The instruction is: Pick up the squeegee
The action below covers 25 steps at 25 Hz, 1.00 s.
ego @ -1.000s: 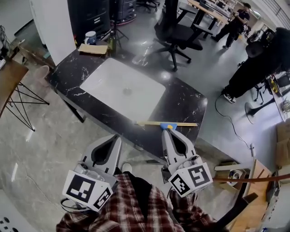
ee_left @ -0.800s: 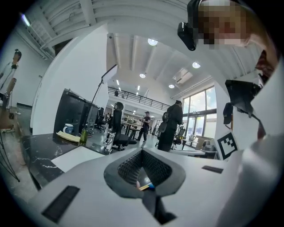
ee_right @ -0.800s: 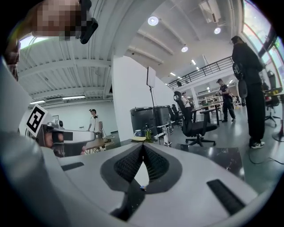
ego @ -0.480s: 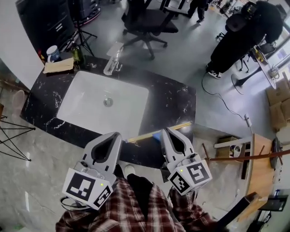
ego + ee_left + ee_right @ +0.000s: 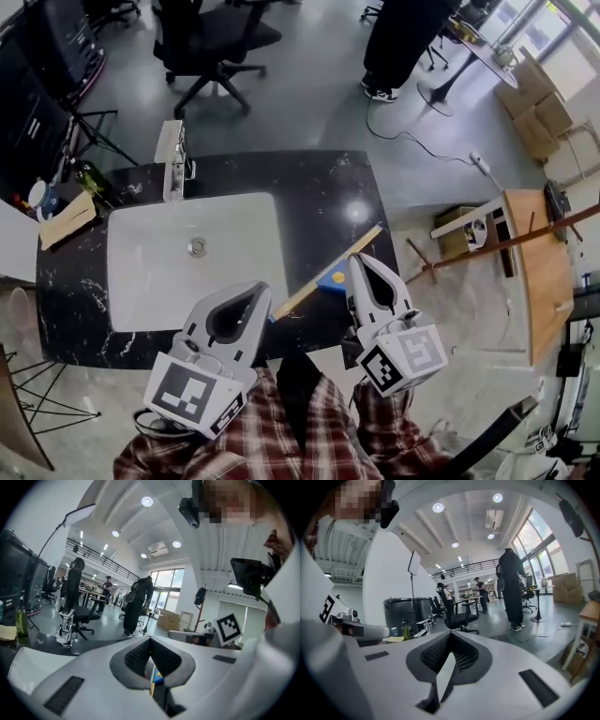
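The squeegee [image 5: 330, 274], a long pale-wood blade with a blue handle, lies slanted on the front right part of the black marble counter [image 5: 328, 192]. My left gripper [image 5: 262, 290] is shut, empty, its tips just left of the blade's near end. My right gripper [image 5: 359, 260] is also shut and empty, its tip close to the right of the blue handle. In the left gripper view the shut left gripper [image 5: 150, 640] has the squeegee [image 5: 157, 677] showing blue and yellow in the gap below its tips. The right gripper view shows the right gripper [image 5: 451, 633] shut, and no squeegee.
A white sink [image 5: 150, 281] with a faucet [image 5: 174, 159] fills the counter's left half. A mug [image 5: 41, 197], a bottle [image 5: 86, 176] and a flat board [image 5: 66, 218] sit at its far left. An office chair [image 5: 211, 37], a standing person [image 5: 403, 37] and a wooden stand [image 5: 534, 272] lie beyond.
The view has swung round, so the counter now lies square below me. The squeegee has gone from level to slanted between the grippers. Both grippers moved over the counter's front edge, still shut.
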Each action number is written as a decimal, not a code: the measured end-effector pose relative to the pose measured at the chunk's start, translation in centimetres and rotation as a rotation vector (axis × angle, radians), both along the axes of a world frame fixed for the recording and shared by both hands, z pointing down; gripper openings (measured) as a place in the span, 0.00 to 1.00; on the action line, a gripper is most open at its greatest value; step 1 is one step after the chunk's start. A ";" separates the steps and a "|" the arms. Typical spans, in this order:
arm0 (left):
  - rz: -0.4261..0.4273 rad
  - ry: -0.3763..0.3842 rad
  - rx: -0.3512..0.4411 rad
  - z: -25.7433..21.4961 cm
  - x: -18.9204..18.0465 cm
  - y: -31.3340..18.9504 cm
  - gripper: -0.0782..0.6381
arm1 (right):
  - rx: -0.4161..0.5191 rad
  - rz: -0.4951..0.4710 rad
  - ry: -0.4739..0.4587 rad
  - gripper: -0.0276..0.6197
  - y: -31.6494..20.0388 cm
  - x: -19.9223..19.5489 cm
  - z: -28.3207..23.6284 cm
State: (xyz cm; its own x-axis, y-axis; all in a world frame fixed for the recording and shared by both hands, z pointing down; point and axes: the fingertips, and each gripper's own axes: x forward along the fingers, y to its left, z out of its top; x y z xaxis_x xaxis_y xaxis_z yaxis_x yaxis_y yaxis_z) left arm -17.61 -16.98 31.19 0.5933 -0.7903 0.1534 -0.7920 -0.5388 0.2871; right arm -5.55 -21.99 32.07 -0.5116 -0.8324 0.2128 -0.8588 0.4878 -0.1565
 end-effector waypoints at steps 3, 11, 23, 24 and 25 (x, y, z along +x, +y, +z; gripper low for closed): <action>0.078 0.016 -0.018 0.4 0.4 -0.6 0.12 | -0.027 0.088 0.026 0.06 1.0 1.4 0.5; 0.182 0.061 -0.051 1.2 1.6 -0.9 0.12 | -0.116 0.188 0.092 0.06 2.9 4.4 2.2; 0.162 0.063 -0.062 1.6 1.1 -1.4 0.12 | -0.200 0.137 0.137 0.17 2.6 4.9 4.7; 0.160 0.062 -0.060 1.5 1.2 -1.5 0.12 | -0.203 0.126 0.138 0.19 2.6 4.9 4.7; 0.158 0.060 -0.058 1.4 1.3 -1.5 0.12 | -0.204 0.114 0.143 0.22 2.5 5.0 4.8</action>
